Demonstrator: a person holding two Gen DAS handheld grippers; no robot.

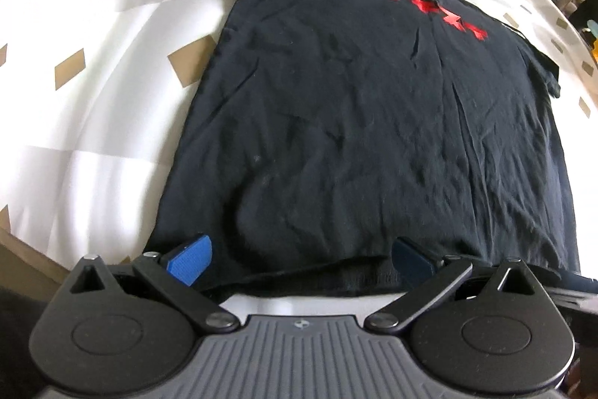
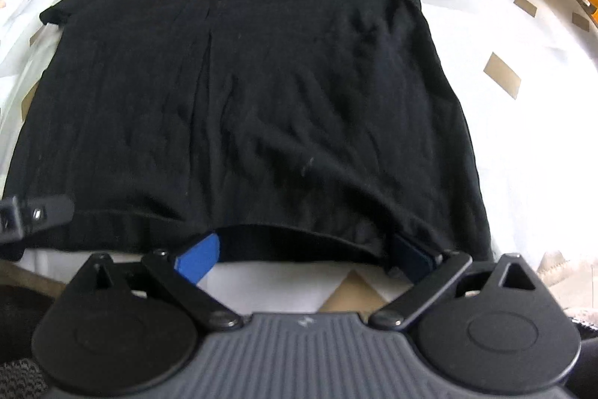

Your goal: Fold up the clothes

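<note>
white bedding (image 1: 93, 107) with tan diamond patches covers the work surface; room clutter shows beyond its far edge. the black t-shirt (image 1: 355, 107) lies flat and spread out on it, red lettering (image 1: 415, 0) toward the far end, hem toward you, both short sleeves out to the sides.

your left gripper (image 1: 299, 258) sits at the hem (image 1: 329, 260) with its fingers spread wide, the blue pads (image 1: 190, 258) level with the fabric edge and nothing clamped between them. your right gripper (image 2: 304, 257) sits at the hem further along, fingers likewise wide apart; the hem arches up slightly between them.

step in hand, as judged: taking hold of the bottom edge for the first fold. no fold is made yet.

next move calls for:
- closing each pair of fingers on the hem, catching both layers of cloth.
- lifting both grippers together and level, so the hem does not skew.
- carrying the hem toward the collar end and laying it down square.
</note>
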